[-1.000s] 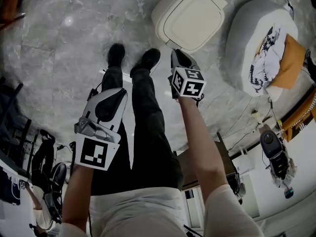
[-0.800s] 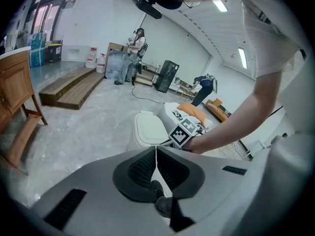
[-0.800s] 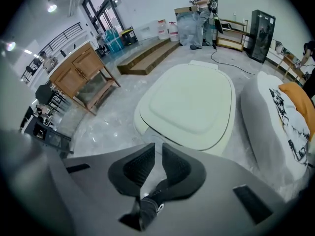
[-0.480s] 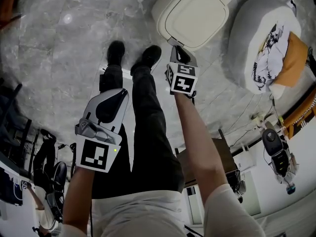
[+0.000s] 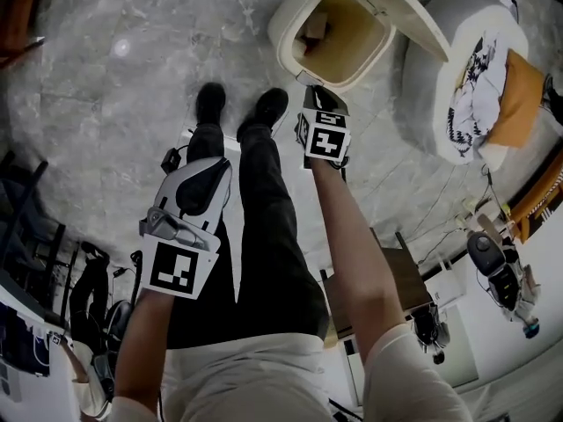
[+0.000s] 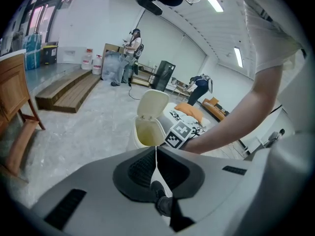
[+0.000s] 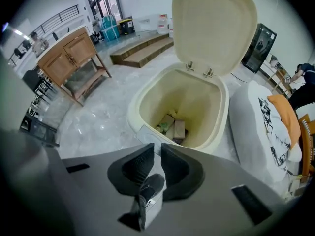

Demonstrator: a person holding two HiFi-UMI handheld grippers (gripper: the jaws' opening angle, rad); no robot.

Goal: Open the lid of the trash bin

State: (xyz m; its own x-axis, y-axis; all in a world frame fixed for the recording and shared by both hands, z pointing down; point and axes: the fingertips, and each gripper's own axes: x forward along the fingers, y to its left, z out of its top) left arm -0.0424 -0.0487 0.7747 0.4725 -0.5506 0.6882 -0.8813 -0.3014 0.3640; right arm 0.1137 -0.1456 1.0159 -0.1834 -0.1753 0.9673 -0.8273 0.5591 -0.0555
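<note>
- Our left gripper [image 6: 156, 154] hangs back at the left, over the person's thigh and well apart from the bin. Its jaws are pressed fully together, with only a seam showing between the pads, and it carries nothing.
- Between the two grippers, the person's shoes [image 5: 237, 105] stand on the marble floor just short of the bin.
- Our right gripper [image 7: 157, 149] has pushed forward since a second ago. Its tips now sit at the pale front panel [image 7: 146, 134] on the bin's near edge, though we cannot tell whether they touch it. The jaws are all but closed, a thin slit apart, with nothing between them.
- The trash bin [image 5: 283, 42] stands just ahead of that gripper. Half a second ago its top was a flat, closed surface; now we look straight into the well, where a few small packets [image 7: 172, 127] lie at the bottom.
- The lid [image 7: 214, 26] has swung up on its rear hinges and stands upright, tilted slightly back toward the grey cushion [image 5: 440, 77] on the right.
- We judge the task essentially done; what remains is drawing the right gripper away without knocking the lid down.
</note>
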